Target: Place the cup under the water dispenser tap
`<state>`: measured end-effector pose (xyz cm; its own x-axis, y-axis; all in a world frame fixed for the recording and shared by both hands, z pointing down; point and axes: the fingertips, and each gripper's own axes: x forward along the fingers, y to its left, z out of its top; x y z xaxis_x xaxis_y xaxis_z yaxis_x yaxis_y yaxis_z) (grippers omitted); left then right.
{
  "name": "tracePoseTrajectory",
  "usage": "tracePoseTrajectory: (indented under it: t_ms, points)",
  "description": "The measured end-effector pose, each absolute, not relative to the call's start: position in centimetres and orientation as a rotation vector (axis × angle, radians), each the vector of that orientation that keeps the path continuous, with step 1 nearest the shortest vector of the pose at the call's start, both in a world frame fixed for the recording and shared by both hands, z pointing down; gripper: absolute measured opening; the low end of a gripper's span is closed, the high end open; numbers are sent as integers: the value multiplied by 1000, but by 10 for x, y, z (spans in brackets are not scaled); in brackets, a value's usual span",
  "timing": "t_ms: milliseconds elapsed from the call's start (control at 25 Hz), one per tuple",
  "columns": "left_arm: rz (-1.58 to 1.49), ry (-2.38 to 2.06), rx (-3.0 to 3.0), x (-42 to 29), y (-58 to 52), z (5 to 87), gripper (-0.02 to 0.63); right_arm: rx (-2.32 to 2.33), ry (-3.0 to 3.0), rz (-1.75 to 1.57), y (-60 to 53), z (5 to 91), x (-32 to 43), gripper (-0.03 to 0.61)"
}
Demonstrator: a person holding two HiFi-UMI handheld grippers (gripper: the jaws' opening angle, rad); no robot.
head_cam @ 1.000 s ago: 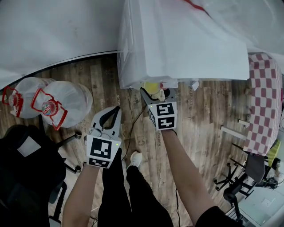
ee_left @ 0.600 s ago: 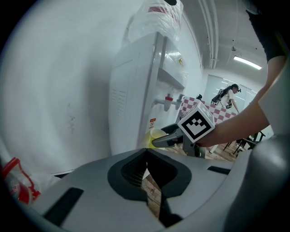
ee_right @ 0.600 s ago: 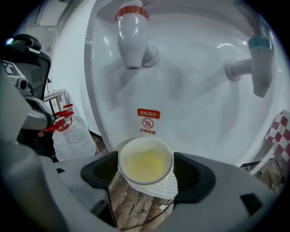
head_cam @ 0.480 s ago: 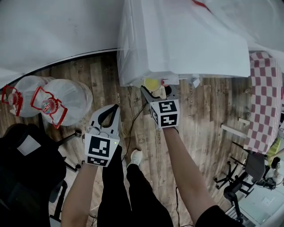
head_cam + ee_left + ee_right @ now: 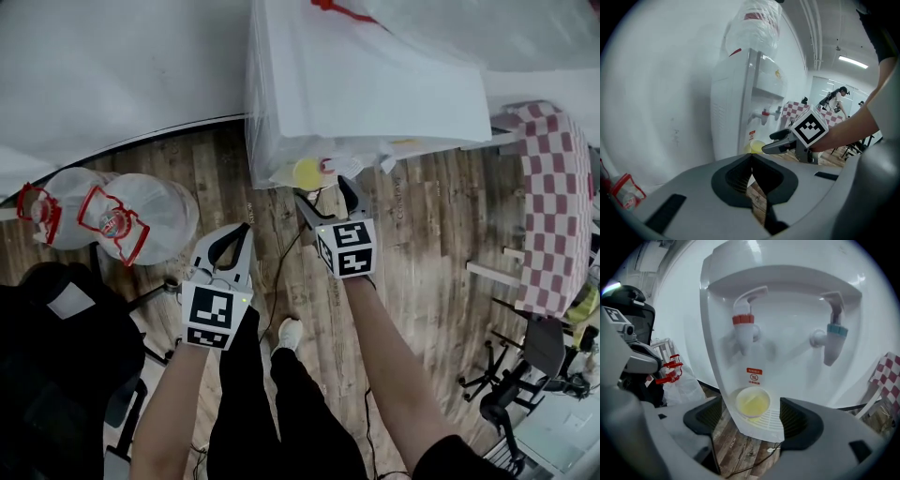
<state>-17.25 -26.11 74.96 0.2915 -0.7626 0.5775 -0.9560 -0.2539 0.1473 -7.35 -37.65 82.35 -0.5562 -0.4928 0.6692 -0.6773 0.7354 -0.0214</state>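
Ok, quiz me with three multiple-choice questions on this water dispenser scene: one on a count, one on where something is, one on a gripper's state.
1. How many taps does the water dispenser have? A one; B two; C three.
2. Where is the yellow cup? A on the floor; B on top of the dispenser; C on the drip tray under the red tap.
3. The right gripper has its fingers: A open, off the cup; B shut on the cup; C shut on nothing.

Answers: B, as one red tap and one blue tap show; C, as the cup sits on the tray grille below the red spout; A, as the fingers stand wide apart with the cup beyond them.
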Motion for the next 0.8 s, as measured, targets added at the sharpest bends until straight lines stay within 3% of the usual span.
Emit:
tracePoseTrajectory:
  t_ms: [560, 800]
  points:
    - [554, -1613, 2100, -123, -205, 656, 15, 817, -2408, 442, -292, 724, -30, 364]
    - [540, -1656, 2079, -94, -168, 610, 15, 817, -2443, 438, -254, 672, 3, 304]
